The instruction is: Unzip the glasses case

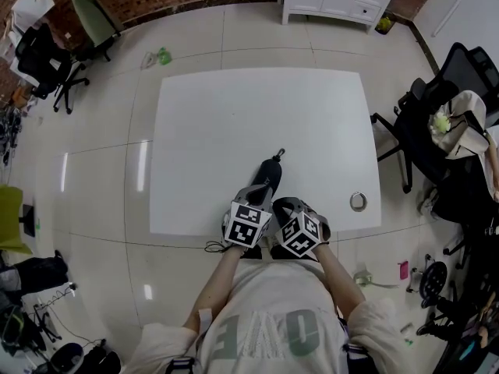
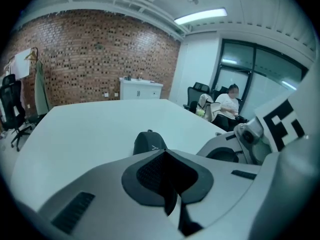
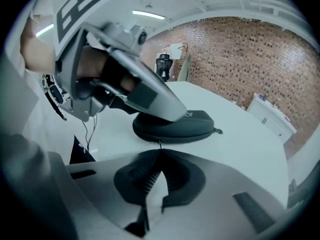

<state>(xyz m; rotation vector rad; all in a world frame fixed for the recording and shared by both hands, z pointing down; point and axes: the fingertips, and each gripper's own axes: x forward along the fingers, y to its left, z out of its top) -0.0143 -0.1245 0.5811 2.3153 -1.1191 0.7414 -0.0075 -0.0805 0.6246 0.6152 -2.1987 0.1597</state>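
the black glasses case (image 1: 269,174) lies at the lower middle of the white table (image 1: 226,123); only the right gripper view shows its zipper pull (image 3: 159,143), pinched in the clenched right gripper (image 3: 160,153); the left gripper (image 2: 165,153), jaws together, rests on the case.

glasses case (image 1: 267,176) near end hidden

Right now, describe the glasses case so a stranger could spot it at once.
Find the white table on the tiled floor. Near the middle of its near edge lies the glasses case: a dark oval pouch, unlike the small shiny ring to its right.
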